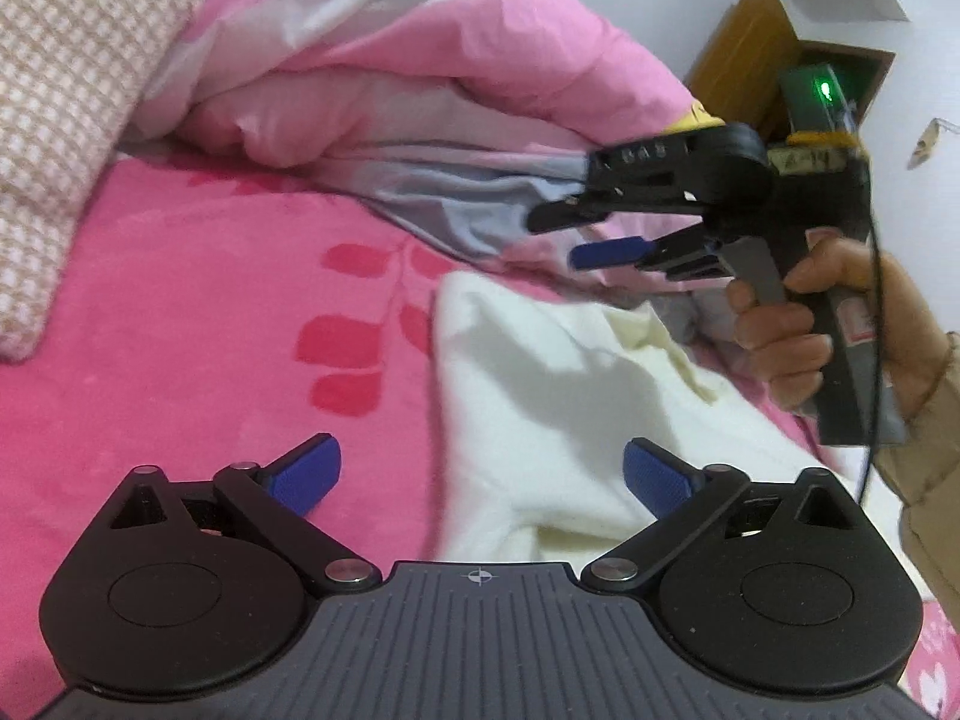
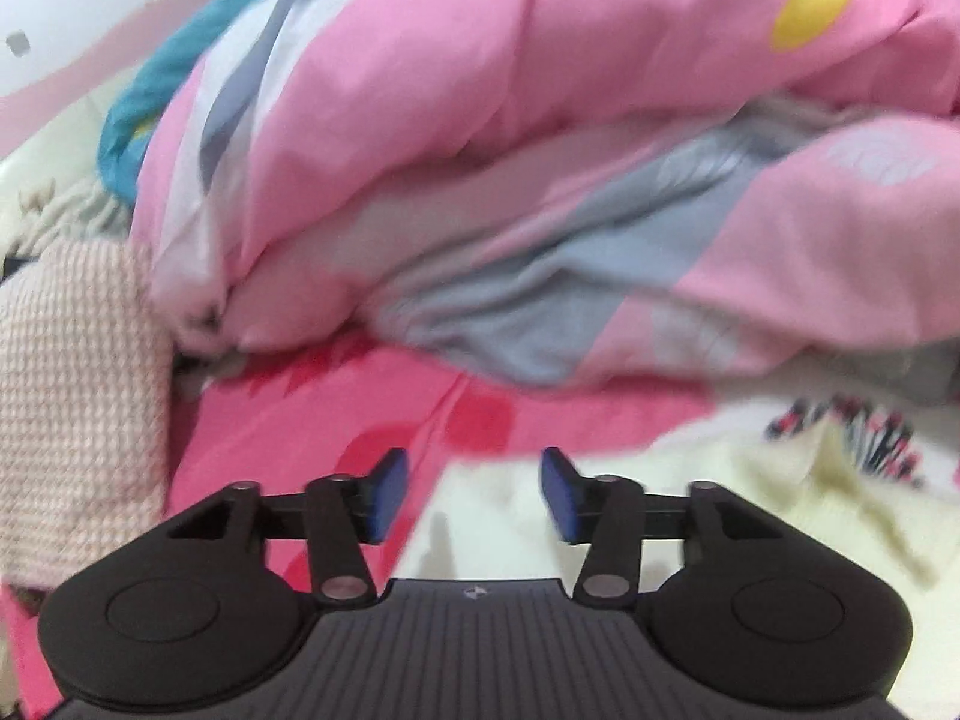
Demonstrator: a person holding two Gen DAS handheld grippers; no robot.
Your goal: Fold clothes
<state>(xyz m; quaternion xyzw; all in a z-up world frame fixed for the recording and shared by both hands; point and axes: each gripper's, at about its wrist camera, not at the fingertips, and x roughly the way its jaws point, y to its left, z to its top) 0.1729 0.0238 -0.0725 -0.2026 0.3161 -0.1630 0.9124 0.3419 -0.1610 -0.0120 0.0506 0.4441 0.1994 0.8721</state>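
The left gripper (image 1: 482, 474), nearest the lens, stands spread wide with nothing between its two blue pads, above one cream-white garment (image 1: 540, 372) lying crumpled on the pink leaf-printed bedsheet (image 1: 180, 300). The right gripper (image 1: 591, 234), in one hand (image 1: 798, 324), is parted and empty above the garment's far edge. Its label is unreadable. One pink quilt (image 1: 420, 78) lies beyond.

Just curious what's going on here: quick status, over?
Left gripper open, empty. Right gripper open, empty. Cream garment rumpled on pink bed sheet, unfolded. Bunched quilt crowds behind.
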